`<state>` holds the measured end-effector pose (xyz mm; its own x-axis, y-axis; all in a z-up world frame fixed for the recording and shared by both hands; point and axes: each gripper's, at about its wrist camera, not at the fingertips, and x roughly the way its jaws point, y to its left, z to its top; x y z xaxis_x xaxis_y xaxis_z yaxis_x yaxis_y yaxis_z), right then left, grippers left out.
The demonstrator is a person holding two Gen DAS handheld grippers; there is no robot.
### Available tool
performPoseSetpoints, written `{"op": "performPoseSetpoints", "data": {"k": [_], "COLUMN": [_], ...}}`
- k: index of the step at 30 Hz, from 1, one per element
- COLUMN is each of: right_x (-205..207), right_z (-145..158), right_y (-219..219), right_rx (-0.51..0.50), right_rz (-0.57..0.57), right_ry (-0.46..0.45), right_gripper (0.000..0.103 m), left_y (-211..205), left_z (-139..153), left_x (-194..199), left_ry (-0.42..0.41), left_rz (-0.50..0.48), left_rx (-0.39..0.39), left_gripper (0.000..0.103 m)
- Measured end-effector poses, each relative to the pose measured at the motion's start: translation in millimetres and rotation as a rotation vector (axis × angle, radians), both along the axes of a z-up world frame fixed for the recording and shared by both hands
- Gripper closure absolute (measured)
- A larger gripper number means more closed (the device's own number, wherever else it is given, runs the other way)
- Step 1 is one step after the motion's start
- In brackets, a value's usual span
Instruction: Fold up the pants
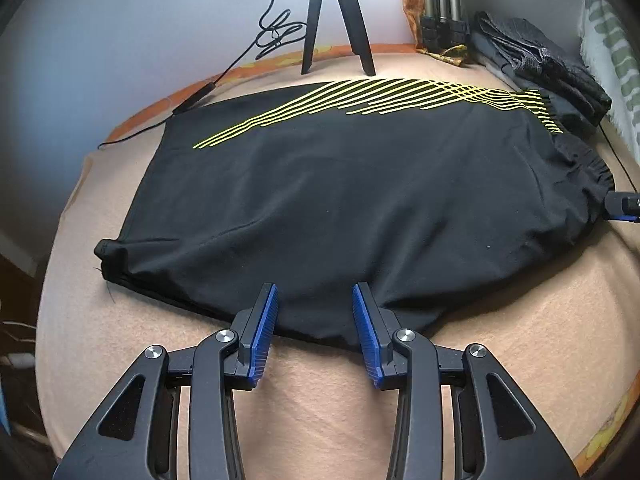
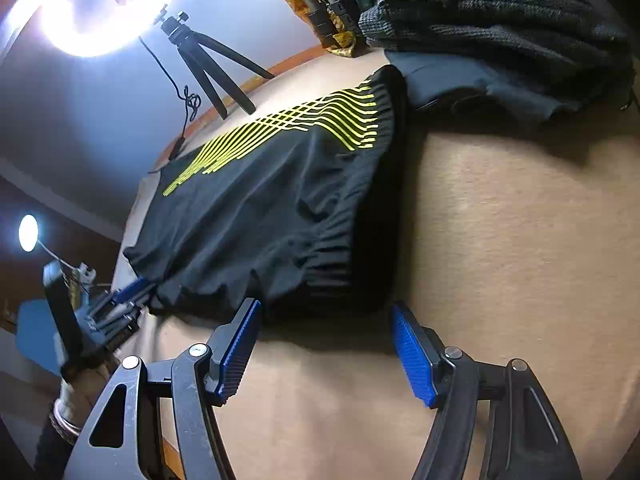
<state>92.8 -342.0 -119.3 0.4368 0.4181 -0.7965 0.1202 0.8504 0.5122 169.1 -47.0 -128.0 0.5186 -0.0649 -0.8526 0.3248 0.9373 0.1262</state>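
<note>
Black pants (image 1: 340, 200) with yellow stripes lie folded flat on a tan blanket (image 1: 320, 408). Their elastic waistband (image 2: 340, 276) is at the right end. My left gripper (image 1: 316, 304) is open, its blue pads straddling the near edge of the fabric at the middle. My right gripper (image 2: 324, 320) is open and wide, its pads just short of the waistband's near corner. The right gripper also shows at the right edge of the left wrist view (image 1: 624, 206). The left gripper shows at the left in the right wrist view (image 2: 120, 308).
A small black tripod (image 1: 336, 16) and a coiled cable (image 1: 276, 36) stand beyond the pants. A pile of dark folded clothes (image 1: 536, 64) lies at the back right. A ring light (image 2: 88, 4) shines above. The blanket's orange edge (image 1: 160, 104) runs along the back left.
</note>
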Motion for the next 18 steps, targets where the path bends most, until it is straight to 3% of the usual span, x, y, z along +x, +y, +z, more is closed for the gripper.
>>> {"op": "performPoseSetpoints", "data": {"k": [4, 6, 7, 8, 11, 18], "right_x": [4.9, 6.3, 6.0, 5.2, 4.2, 0.2], "right_z": [-2.9, -3.4, -3.9, -4.7, -5.2, 11.0], "right_y": [-1.9, -3.5, -5.2, -6.9, -9.0, -11.8], "right_rx": [0.030, 0.033, 0.025, 0.015, 0.041, 0.034], "right_rz": [-0.057, -0.097, -0.113, -0.127, -0.136, -0.114], "right_ry": [-0.008, -0.015, -0.018, -0.017, -0.018, -0.046], "right_gripper": [0.033, 0.043, 0.056, 0.061, 0.070, 0.074], "left_y": [5.0, 2.1, -1.5, -4.9, -20.5, -38.2], "left_z": [6.0, 11.5, 14.8, 15.9, 17.4, -4.0], "left_x": [1.8, 0.6, -0.5, -0.2, -1.9, -2.2], "left_ry": [-0.010, -0.027, -0.038, -0.047, -0.067, -0.031], "left_rz": [0.031, 0.022, 0.009, -0.003, -0.056, -0.122], "left_rx": [-0.028, -0.027, -0.027, -0.027, -0.014, 0.040], "left_gripper": [0.066, 0.066, 0.066, 0.066, 0.066, 0.066]}}
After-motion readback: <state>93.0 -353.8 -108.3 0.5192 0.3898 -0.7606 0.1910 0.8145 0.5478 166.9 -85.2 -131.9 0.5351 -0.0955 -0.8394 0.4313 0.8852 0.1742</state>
